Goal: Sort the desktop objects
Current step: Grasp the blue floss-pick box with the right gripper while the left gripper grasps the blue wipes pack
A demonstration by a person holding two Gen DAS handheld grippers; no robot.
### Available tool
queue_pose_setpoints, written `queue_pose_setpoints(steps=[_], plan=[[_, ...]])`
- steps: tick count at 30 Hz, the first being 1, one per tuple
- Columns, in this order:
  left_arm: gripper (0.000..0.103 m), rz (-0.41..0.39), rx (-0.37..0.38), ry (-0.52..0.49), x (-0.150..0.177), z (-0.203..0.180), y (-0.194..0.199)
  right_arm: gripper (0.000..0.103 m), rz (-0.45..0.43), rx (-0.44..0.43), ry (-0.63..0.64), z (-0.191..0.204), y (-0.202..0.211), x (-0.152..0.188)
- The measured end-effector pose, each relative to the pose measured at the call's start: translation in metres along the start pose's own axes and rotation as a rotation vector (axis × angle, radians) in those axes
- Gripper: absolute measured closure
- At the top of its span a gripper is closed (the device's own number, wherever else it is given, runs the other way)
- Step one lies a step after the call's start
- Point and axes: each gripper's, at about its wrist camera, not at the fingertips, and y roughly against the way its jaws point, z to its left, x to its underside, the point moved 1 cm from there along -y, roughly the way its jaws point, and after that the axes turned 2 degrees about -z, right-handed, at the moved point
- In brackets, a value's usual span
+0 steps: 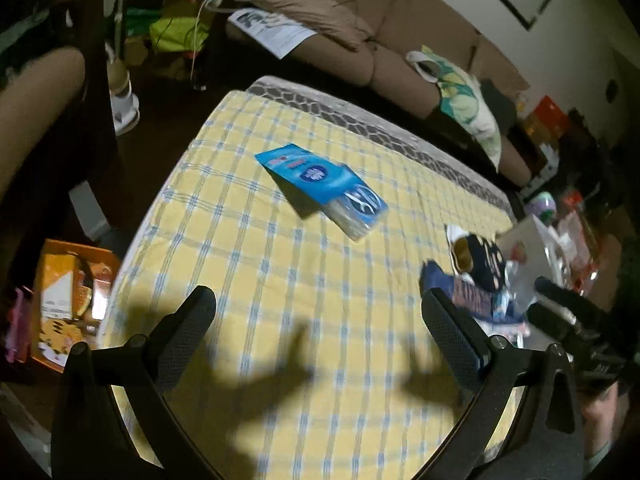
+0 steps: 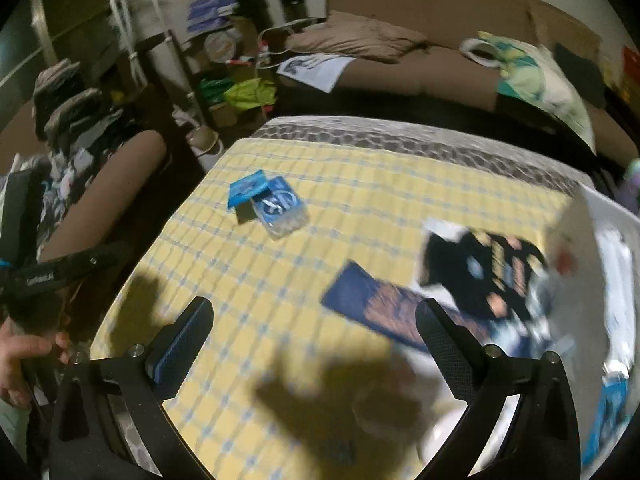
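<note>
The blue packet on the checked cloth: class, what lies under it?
The blue packet lies on a clear plastic pack, which juts out at its near end, on the yellow checked cloth. How much of the clear pack the packet covers is hidden.

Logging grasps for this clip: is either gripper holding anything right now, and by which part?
Nothing is held. The left gripper and right gripper are both open above the tablecloth.

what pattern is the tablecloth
A yellow check with pale blue and white lines on the tablecloth, clearest in the left wrist view.
</note>
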Motion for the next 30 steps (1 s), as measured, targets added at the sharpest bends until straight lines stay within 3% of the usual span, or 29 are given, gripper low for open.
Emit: queue_pose_setpoints(steps=[7,12,17,22,25,27,28,29,30], plan=[[0.000,0.040,0.131,0.169,-0.038,0.026,-0.065,0.000,0.006,-0.023,0.107,0.018,-0.084,-0.026],[0.000,0.076,0.179,0.268,-0.054,0.035,-0.113,0.000,0.002,-0.022,0.169,0.025,-0.140,-0.039],[0.000,0.078,0.246,0.352,-0.062,0.041,-0.142,0.000,-0.003,-0.075,0.166,0.024,-0.176,-0.045],[0.003,0.065,0.274,0.372,-0.069,0.041,-0.161,0.002,-0.001,-0.089,0.206,0.031,-0.196,-0.048],[0.022,0.057,0.281,0.389,-0.074,0.043,-0.168,0.008,-0.003,-0.083,0.227,0.032,-0.204,-0.049],[0.043,0.055,0.289,0.396,-0.074,0.043,-0.173,0.018,0.000,-0.090,0.233,0.032,-0.208,-0.050],[0.063,0.059,0.297,0.394,-0.073,0.042,-0.175,0.030,0.007,-0.093,0.231,0.032,-0.210,-0.050],[0.079,0.060,0.300,0.390,-0.073,0.041,-0.176,0.033,0.015,-0.115,0.227,0.032,-0.211,-0.049],[0.081,0.054,0.290,0.381,-0.072,0.040,-0.176,0.033,0.014,-0.110,0.228,0.032,-0.211,-0.048]])
